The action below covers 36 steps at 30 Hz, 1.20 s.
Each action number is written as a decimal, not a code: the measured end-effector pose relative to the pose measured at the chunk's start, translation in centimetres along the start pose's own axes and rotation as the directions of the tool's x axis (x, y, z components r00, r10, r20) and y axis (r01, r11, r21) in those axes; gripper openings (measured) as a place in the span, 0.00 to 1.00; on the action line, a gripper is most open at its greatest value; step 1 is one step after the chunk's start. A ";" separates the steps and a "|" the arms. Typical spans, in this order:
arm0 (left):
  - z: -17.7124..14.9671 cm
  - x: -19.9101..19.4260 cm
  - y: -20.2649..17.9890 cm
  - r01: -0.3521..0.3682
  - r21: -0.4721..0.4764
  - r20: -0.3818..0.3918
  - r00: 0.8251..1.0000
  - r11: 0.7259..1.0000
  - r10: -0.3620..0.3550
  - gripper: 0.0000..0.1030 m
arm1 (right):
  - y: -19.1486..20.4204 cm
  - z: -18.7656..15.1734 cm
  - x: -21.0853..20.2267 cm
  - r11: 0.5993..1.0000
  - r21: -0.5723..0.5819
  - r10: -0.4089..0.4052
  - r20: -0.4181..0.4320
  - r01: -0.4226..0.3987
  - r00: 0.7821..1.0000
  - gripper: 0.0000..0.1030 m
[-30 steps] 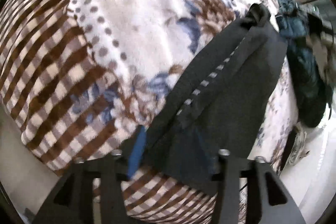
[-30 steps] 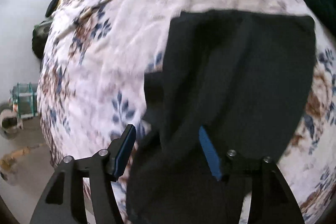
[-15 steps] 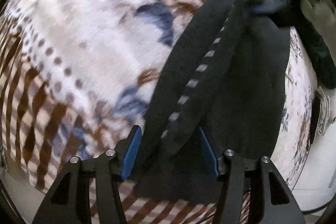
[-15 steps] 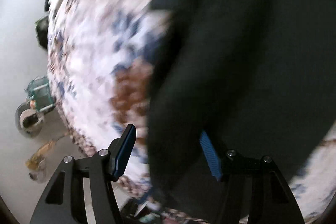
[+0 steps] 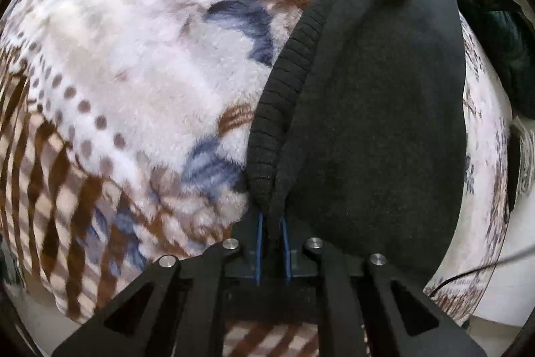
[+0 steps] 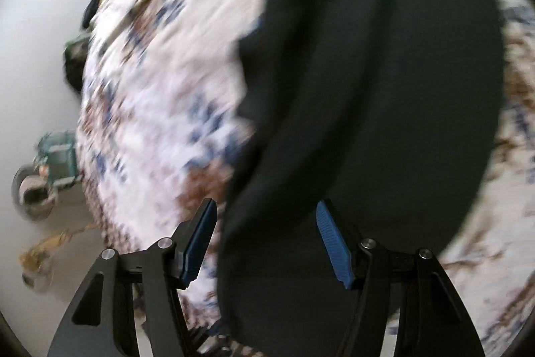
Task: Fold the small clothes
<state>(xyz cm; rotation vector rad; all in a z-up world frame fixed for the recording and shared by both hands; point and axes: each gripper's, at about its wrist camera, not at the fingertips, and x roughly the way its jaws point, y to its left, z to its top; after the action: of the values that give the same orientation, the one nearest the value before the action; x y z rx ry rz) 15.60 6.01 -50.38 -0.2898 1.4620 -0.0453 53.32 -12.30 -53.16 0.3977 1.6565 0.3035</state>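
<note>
A small black garment (image 5: 374, 109) with a ribbed hem (image 5: 284, 96) lies on a floral fleece blanket (image 5: 140, 56). My left gripper (image 5: 271, 223) is shut on the garment's near edge, cloth pinched between the blue pads. In the right wrist view the same black garment (image 6: 384, 82) fills the middle and right. My right gripper (image 6: 267, 233) is open, its blue pads on either side of the cloth's near edge, not pinching it. This view is blurred by motion.
A dark teal garment (image 5: 485, 5) lies beyond the black one at the upper right. The blanket's brown checked border (image 5: 60, 189) runs along the bed's near-left edge. The floor with a wheeled object (image 6: 43, 176) lies left of the bed (image 6: 150, 72).
My left gripper has closed on the garment's near edge; it was open half a second ago. The right gripper stays open while its view has shifted over the black cloth.
</note>
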 end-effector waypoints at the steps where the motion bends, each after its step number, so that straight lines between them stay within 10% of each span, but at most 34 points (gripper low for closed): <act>1: 0.0 -0.1 -0.1 0.003 -0.004 0.004 1.000 1.000 -0.003 0.07 | -0.8 0.8 -0.6 1.000 0.015 -0.015 0.012 0.015 1.000 0.63; 12: -0.2 -0.8 0.1 -0.012 -0.014 0.004 1.000 1.000 0.012 0.07 | -0.5 16.3 1.0 0.985 0.155 -0.093 0.092 0.078 0.991 0.59; 14: 0.0 -0.5 -0.3 -0.006 -0.024 0.003 1.000 1.000 0.006 0.07 | 0.6 17.4 2.2 0.974 0.129 -0.198 0.093 0.185 0.976 0.06; 29: -0.5 -0.6 1.4 0.039 -0.044 0.009 0.999 0.998 -0.039 0.07 | 1.8 17.9 -2.6 0.970 0.224 -0.150 0.274 0.089 0.950 0.06; 36: 0.0 -0.6 2.6 0.105 -0.093 -0.033 0.994 0.990 -0.108 0.13 | 2.8 19.3 3.4 0.995 0.100 -0.031 0.027 0.028 0.999 0.20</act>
<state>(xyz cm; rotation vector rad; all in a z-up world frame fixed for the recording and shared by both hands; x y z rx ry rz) 15.21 8.62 -50.40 -0.4433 1.4876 -0.0711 72.35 -8.90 -57.44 0.4494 1.6521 0.1930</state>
